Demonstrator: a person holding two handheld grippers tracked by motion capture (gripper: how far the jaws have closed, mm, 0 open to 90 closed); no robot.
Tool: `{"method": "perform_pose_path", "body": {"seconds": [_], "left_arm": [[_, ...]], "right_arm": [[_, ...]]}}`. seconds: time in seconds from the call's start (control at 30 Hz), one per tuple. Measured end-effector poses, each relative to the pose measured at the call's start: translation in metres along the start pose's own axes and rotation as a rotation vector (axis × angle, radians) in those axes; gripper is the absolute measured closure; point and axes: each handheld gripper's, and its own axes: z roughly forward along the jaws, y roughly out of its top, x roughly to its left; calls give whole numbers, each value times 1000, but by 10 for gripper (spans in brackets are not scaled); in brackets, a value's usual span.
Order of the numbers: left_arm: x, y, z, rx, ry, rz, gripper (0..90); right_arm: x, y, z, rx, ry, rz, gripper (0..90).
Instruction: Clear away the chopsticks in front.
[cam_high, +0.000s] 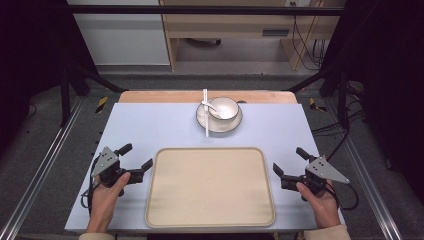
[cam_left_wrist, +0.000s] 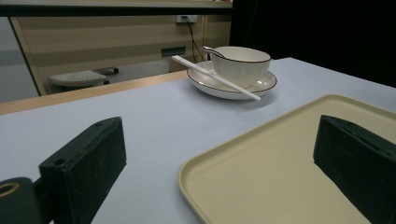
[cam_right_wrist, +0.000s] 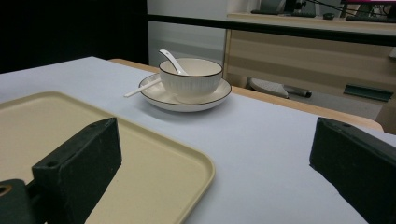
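Beige tray (cam_high: 210, 187) near, bare. Left gripper (cam_high: 136, 158) and right gripper (cam_high: 288, 161) flank it, jaws apart, holding nothing. Bowl (cam_high: 223, 107), spoon (cam_high: 210, 106), chopsticks (cam_high: 205, 120) on plate (cam_high: 218, 126), far.

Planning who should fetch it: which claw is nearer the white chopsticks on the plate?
Left, slightly. The chopsticks lie over the plate's left edge; the left claw sits left of the tray, the right claw at the tray's right.
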Motion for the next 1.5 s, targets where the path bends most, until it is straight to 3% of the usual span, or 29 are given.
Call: {"method": "perform_pose_path", "body": {"seconds": [0.33,0.4,0.5,0.63,0.67,0.8,0.83,1.13,1.23,1.5], "left_arm": [[-17,11,10,33,-67,15,29],[-24,20,19,51,-78,4,38],[-33,33,31,94,-61,54,63],[-39,45,47,121,-96,57,63],[-43,53,60,146,-103,76,63],[-49,64,79,163,-105,118,64],[-52,70,91,184,-95,143,67],[-65,91,133,243,-106,170,118],[-70,101,143,267,-89,202,139],[-70,114,162,289,-42,192,196]], "right_arm": [[6,1,0,14,-7,-30,36],[12,1,1,15,4,-35,37],[16,1,4,25,15,-46,40],[20,0,6,32,24,-56,43],[21,0,6,34,24,-60,44],[22,1,6,35,26,-68,46],[22,1,6,35,25,-66,49],[21,1,4,27,18,-59,50],[22,1,4,28,19,-61,50],[22,1,5,30,20,-61,52]]}}
